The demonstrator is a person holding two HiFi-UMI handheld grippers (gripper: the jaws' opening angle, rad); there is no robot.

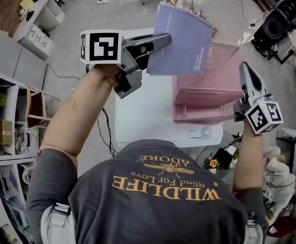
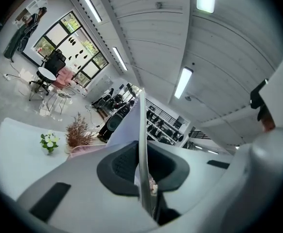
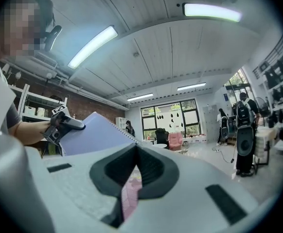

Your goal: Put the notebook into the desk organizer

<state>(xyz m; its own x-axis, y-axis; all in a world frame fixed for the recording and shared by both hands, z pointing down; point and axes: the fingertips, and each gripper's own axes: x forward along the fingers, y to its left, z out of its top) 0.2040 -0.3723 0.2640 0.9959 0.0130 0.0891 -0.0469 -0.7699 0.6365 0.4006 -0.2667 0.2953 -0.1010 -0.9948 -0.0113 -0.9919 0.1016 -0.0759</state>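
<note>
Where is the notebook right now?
Head view, upper centre: the notebook is clamped at its left edge by the left gripper, raised over the desk organizer.

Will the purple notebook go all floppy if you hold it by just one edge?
Probably not: the notebook sticks out flat from the left gripper, pinched at one edge, so it seems fairly stiff. It is likely light, since that thin pinch carries it. Its wire spiral may let pages swing if tipped.
</note>
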